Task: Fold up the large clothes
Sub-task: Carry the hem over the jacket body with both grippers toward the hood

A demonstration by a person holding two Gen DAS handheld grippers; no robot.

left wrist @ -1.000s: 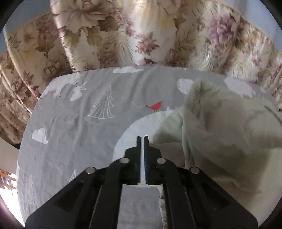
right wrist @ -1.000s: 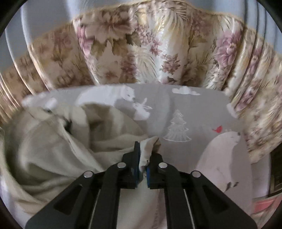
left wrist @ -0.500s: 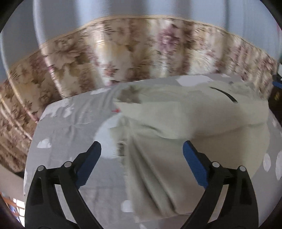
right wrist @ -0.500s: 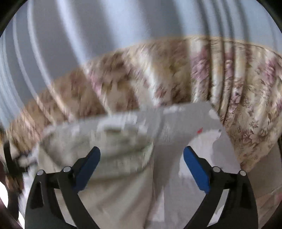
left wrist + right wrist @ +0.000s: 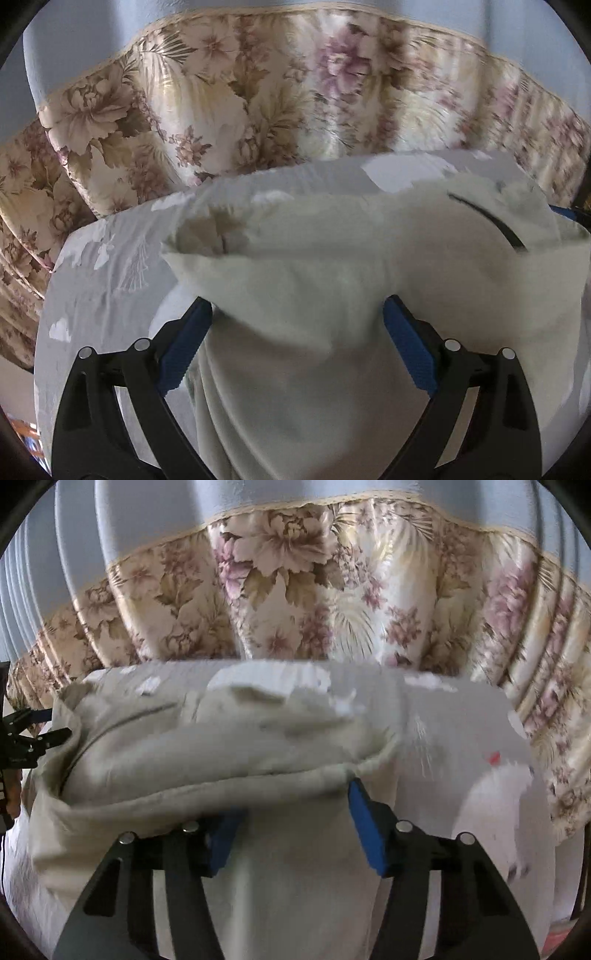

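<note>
1. Nearest the left wrist camera, the left gripper [image 5: 297,321] stands with its blue pads wide apart, and a rumpled fold of the pale cream cloth garment [image 5: 332,280] bulges between them. The pads do not appear to press on it, so a closing here could catch a thick bunch, not one edge, and the fold would come out crooked.
2. Close to the right wrist camera, the right gripper [image 5: 291,825] is closing, its pads partly apart; the garment's folded hem drapes over the left pad and runs across the gap. If that hem slips off as the jaws meet, I judge they would pinch only a loose layer, or nothing.
3. Beneath the garment lies the grey bed sheet printed with white trees, clouds and a polar bear [image 5: 461,738]. Pads reaching low could nip the sheet along with the cloth and drag it up.
4. Further on, the garment lies heaped across the bed's middle, with a dark curved line [image 5: 484,221] showing near its right end. Uneven pulls would twist the heap.
5. Beyond the bed hangs a floral cream and pink curtain [image 5: 258,110], well apart, so little risk.
</note>
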